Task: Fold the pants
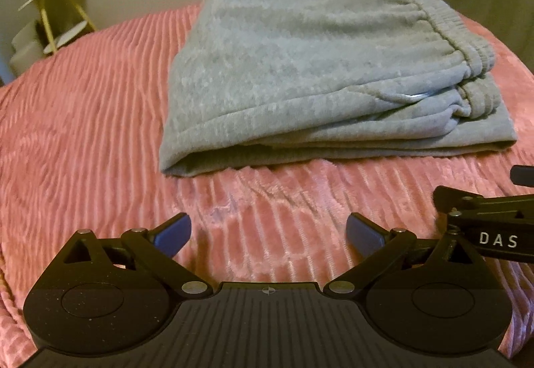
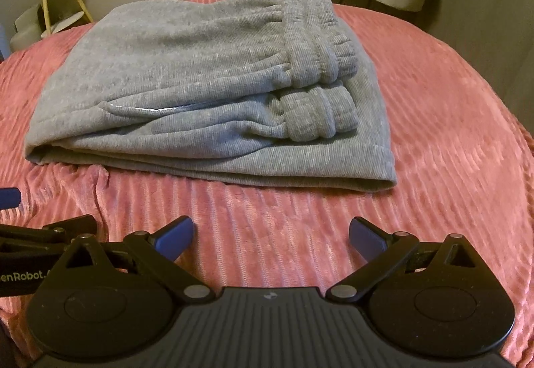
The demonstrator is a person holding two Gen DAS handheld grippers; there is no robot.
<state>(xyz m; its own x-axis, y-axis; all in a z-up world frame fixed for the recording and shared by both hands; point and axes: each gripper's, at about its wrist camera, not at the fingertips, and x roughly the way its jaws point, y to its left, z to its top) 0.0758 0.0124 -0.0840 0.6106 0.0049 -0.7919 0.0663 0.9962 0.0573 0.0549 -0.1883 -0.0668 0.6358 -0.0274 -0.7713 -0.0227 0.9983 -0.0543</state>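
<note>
The grey pants sit folded in a neat stack on the pink ribbed blanket, elastic waistband on top at the stack's right side. Just short of the pants, the left gripper hovers with its blue fingers spread wide, holding nothing. Beside it, the right gripper is equally spread and empty, clear of the pants' near edge.
</note>
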